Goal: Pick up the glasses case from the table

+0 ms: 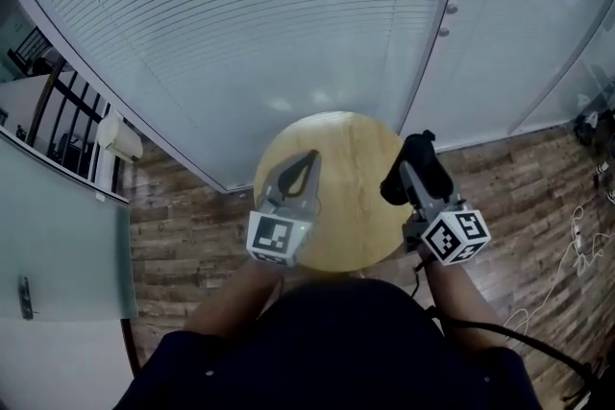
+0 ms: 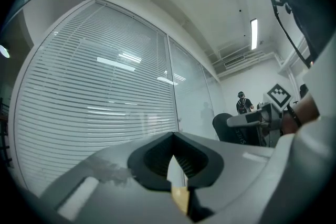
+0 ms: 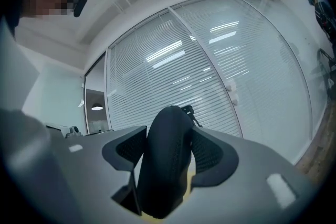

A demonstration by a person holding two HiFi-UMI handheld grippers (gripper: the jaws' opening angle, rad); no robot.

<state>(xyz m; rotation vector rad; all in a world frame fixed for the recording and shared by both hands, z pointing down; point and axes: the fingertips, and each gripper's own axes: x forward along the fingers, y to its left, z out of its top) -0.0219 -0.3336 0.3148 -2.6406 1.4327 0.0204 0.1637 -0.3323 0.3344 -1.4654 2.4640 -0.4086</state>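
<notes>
Pinching the black glasses case (image 3: 164, 160), the right gripper (image 1: 411, 174) hovers over the round worktop (image 1: 356, 216). The left gripper (image 1: 308, 162) has its jaws pressed together.

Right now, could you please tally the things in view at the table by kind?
glasses case: 1
grippers: 2 (left gripper shut and empty, right gripper holding the case)
round wooden table: 1
Total: 4

Left gripper (image 1: 307, 160) above table (image 1: 346, 230), left side; glasses case (image 1: 424, 158) between right gripper (image 1: 411, 180) jaws, above right edge.
</notes>
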